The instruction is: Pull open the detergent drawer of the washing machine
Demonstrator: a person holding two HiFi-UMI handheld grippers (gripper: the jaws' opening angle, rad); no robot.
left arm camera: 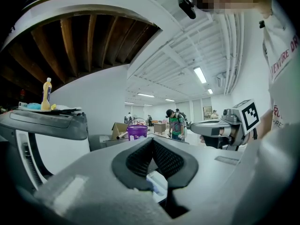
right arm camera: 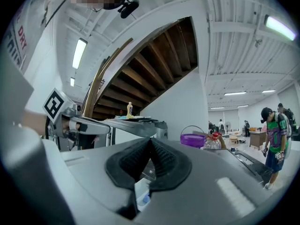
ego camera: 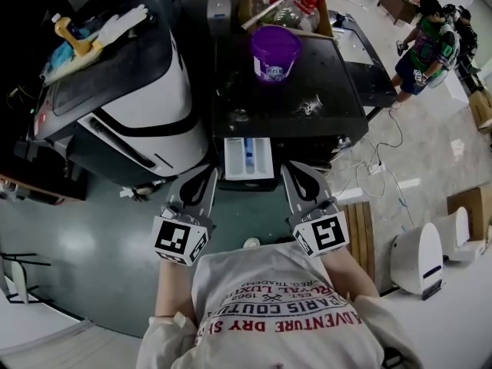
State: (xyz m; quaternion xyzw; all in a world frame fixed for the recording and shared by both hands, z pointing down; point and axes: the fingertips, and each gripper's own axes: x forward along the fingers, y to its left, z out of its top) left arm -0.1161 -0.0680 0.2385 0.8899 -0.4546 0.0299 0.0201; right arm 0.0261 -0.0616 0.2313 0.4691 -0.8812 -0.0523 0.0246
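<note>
The detergent drawer [ego camera: 248,158] is sticking out. The left gripper [ego camera: 210,175] and right gripper [ego camera: 290,169] are sitting beside it, both pinched together.

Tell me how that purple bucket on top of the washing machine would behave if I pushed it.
The purple bucket looks empty from above, so it is probably light and would slide across the washing machine top rather than resist. It seems to narrow toward its base, so a push near the rim might tip it instead.

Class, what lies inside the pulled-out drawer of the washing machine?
The drawer shows white compartments, with a blue insert in the middle one. Its rear end is hidden inside the washing machine.
</note>
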